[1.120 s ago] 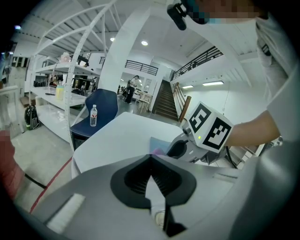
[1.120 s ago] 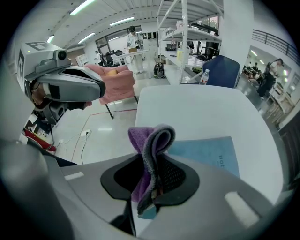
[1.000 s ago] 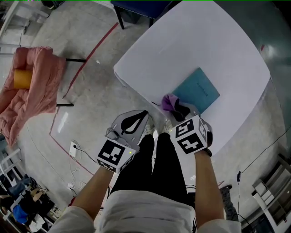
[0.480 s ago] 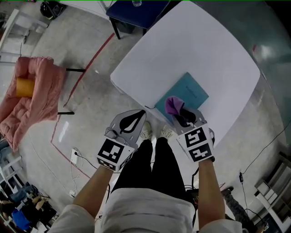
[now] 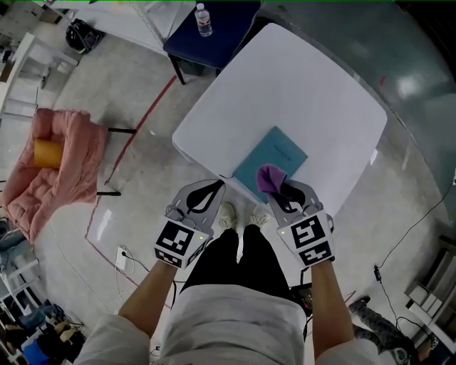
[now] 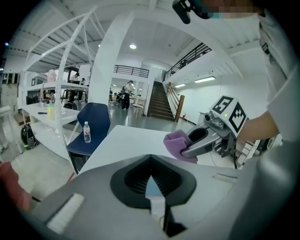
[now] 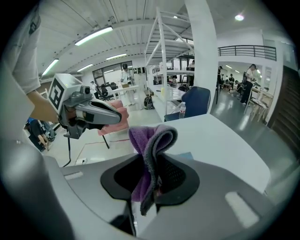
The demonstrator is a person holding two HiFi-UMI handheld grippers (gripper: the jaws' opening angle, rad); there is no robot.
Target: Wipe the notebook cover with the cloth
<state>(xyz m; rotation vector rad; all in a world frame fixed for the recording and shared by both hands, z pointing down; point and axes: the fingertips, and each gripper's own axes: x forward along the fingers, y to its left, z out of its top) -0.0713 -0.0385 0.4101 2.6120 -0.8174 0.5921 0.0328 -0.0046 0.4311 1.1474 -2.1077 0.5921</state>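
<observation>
A teal notebook (image 5: 274, 153) lies at the near edge of the white table (image 5: 299, 85). My right gripper (image 5: 283, 188) is shut on a purple cloth (image 5: 268, 177), which hangs over the notebook's near part; I cannot tell if it touches. In the right gripper view the cloth (image 7: 151, 137) folds up out of the right gripper (image 7: 152, 161), with a strip of notebook (image 7: 186, 155) behind. My left gripper (image 5: 216, 187) is shut and empty, off the table's near-left edge. The left gripper view shows the left gripper (image 6: 150, 158), the cloth (image 6: 175, 142) and the right gripper (image 6: 183, 151).
A blue chair (image 5: 214, 32) with a water bottle (image 5: 204, 20) stands beyond the table's far-left side. A chair draped in pink fabric (image 5: 57, 167) is on the floor at left. Red tape (image 5: 139, 121) and a power strip (image 5: 122, 258) lie on the floor. My legs stand between the grippers.
The right gripper has carried the cloth from the notebook's near-left corner further over its near part. The view has shifted so the table sits closer. The left gripper has stayed shut beside the table.
</observation>
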